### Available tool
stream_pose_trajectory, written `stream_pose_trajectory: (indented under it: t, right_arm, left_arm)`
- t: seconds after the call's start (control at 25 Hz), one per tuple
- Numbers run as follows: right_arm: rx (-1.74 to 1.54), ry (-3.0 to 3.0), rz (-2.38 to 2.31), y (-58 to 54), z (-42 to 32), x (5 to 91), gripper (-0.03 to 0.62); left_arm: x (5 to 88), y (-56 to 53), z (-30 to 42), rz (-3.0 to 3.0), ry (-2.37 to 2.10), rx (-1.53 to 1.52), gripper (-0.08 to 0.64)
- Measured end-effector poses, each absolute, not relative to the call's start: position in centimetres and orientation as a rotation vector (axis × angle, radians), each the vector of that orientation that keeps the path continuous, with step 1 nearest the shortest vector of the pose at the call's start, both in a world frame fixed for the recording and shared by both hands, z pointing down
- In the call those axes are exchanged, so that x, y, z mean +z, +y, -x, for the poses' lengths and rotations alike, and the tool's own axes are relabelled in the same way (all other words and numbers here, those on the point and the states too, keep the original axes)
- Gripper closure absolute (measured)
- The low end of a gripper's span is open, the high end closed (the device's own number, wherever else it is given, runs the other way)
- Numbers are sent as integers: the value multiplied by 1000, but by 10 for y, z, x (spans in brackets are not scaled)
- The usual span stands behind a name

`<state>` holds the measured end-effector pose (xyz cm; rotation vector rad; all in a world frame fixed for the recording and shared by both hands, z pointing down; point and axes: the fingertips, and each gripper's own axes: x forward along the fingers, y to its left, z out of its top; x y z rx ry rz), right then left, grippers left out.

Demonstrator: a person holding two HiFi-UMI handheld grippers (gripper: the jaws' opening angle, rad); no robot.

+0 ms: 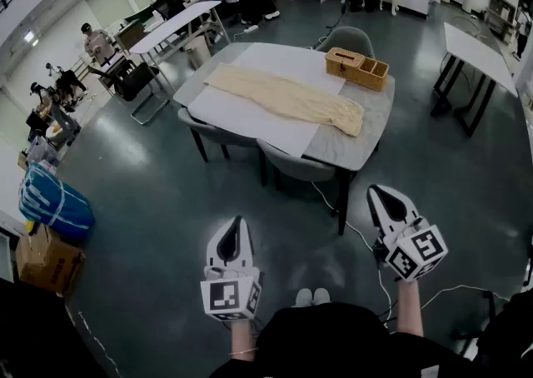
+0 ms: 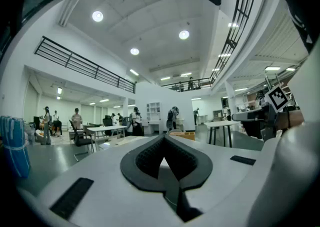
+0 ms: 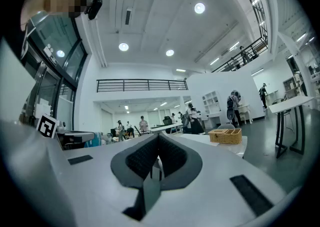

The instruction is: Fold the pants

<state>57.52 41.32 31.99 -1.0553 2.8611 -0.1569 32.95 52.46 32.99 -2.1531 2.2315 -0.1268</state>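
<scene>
Cream pants [image 1: 287, 97] lie stretched out flat along a white sheet [image 1: 250, 122] on the grey table [image 1: 350, 151], some way ahead of me. Both grippers hang level over the floor, short of the table and touching nothing. My left gripper [image 1: 238, 223] is shut and empty; in the left gripper view its jaws [image 2: 164, 139] meet at the tip. My right gripper [image 1: 374, 191] is shut too, with nothing between its pads [image 3: 159, 136]. The right gripper view shows the table's far end low and small.
A wicker basket [image 1: 356, 67] sits on the table's far right corner, also in the right gripper view [image 3: 225, 135]. Chairs [image 1: 293, 166] are tucked under the table. A cable [image 1: 363, 241] runs across the floor. A blue bag [image 1: 52, 201] and a cardboard box [image 1: 46, 261] stand at left. People work at tables behind.
</scene>
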Motion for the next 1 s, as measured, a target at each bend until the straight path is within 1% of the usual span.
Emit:
stream_pose_trajectory:
  t: [0.4,1.0]
  right_arm:
    - [-167,2849,1056,406,-579,318,578]
    - [-290,2839,977,399,-568,330,578]
  left_arm:
    - [328,517,-331,2150,2240,-128,546]
    - [349,517,-331,2149,2325,-150,546]
